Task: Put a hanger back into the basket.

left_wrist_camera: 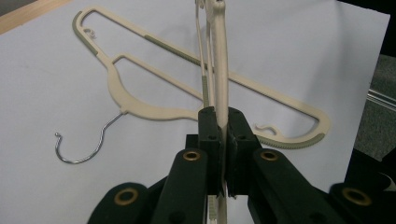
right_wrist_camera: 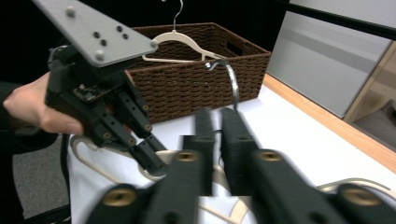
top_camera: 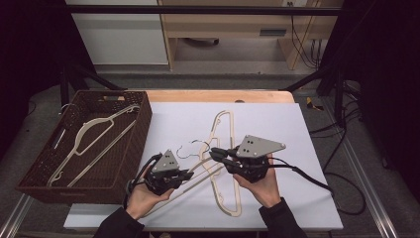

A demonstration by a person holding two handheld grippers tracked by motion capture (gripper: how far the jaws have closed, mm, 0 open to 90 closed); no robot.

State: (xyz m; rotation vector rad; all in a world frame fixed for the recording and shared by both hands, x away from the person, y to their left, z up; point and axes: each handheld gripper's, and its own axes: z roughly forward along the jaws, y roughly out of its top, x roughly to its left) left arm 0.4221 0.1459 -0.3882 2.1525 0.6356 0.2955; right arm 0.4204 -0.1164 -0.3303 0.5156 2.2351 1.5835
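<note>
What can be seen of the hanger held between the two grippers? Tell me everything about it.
The held hanger is slim, cream and looks like plastic, with greyish ribbed strips and a curved metal hook. The left gripper is shut on one thin arm, and the right gripper is shut below the hook. It is lifted edge-on over the white sheet, crossing above a second hanger that lies flat.

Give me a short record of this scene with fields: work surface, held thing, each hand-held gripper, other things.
surface: white sheet on a wooden table
held thing: cream hanger, lifted over the sheet
left hand-held gripper: shut on the cream hanger's bar
right hand-held gripper: shut at the same hanger's neck, below its metal hook
on sheet: second hanger, lying flat
at left: brown woven basket with a third hanger inside
</note>
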